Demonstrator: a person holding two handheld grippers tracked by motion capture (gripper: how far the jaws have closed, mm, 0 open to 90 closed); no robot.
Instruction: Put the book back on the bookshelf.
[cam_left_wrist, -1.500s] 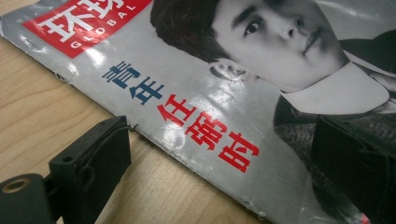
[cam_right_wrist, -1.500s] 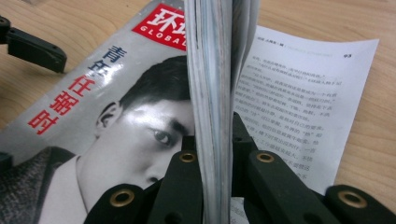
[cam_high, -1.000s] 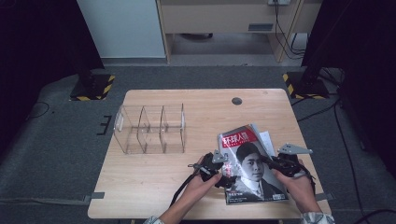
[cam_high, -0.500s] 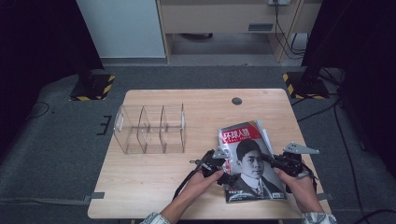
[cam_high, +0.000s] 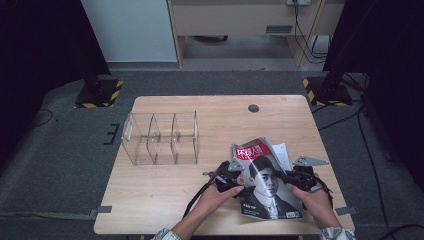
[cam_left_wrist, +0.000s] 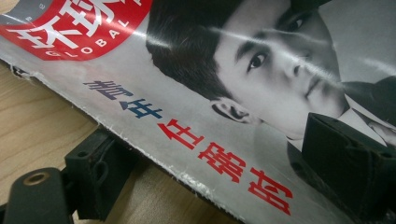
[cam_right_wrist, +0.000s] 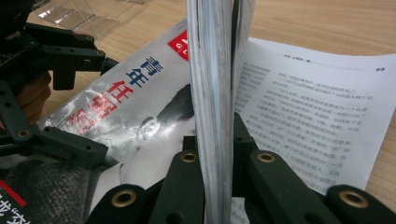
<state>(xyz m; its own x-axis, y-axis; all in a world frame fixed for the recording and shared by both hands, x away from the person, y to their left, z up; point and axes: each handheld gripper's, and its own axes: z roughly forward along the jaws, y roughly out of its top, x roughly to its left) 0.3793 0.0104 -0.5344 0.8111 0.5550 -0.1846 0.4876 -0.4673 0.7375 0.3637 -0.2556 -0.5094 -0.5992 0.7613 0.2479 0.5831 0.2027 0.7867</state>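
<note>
The right gripper (cam_high: 290, 178) pinches the magazine (cam_high: 265, 185) edge at its 3 o'clock; the left gripper (cam_high: 235, 177), jaws spread and just closing, straddles its 9 o'clock spine.

Lab-like recording room: lone wooden table (cam_high: 165, 195), grey carpet (cam_high: 55, 165), hazard-striped stand bases (cam_high: 97, 95)

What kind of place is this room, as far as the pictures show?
Probably a lab or recording workspace rather than a home: a bare wooden table on grey carpet, black stands with yellow-black hazard-striped bases, and loose cables along the back wall.
</note>
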